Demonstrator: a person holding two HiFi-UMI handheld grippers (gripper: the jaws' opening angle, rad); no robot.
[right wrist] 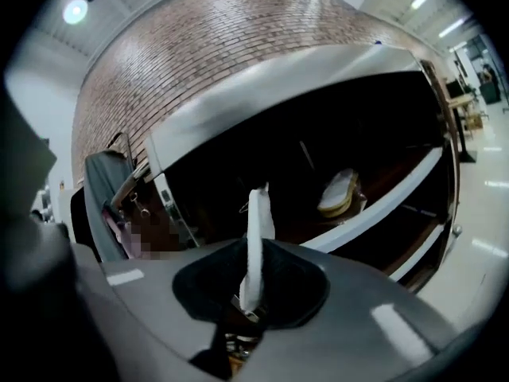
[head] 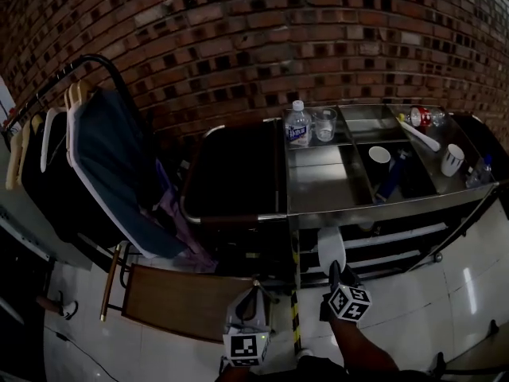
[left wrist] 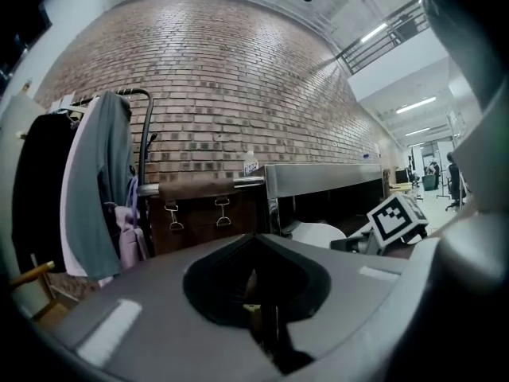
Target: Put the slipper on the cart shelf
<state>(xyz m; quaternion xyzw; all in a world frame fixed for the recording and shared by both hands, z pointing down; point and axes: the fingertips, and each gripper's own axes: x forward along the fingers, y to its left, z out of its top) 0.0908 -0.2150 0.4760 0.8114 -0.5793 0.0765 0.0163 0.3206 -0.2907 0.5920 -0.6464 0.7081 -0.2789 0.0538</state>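
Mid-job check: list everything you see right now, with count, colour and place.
slipper: one, white, held edge-on in front of the cart
second slipper: one, pale, cart's lower shelf
cart: one, steel, against the brick wall
water bottle: one, clear, cart top, back left
glass: one, clear, beside the water bottle
cups: two, white, cart top, right
clothes rack: one, dark, far left
left gripper: grey, shut, empty
right gripper: grey, shut on the slipper

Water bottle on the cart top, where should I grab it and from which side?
The water bottle stands upright, so grip its round body below the cap. Probably come from your left, jaws closing front to back: a glass stands close on its right and would crowd a jaw there.
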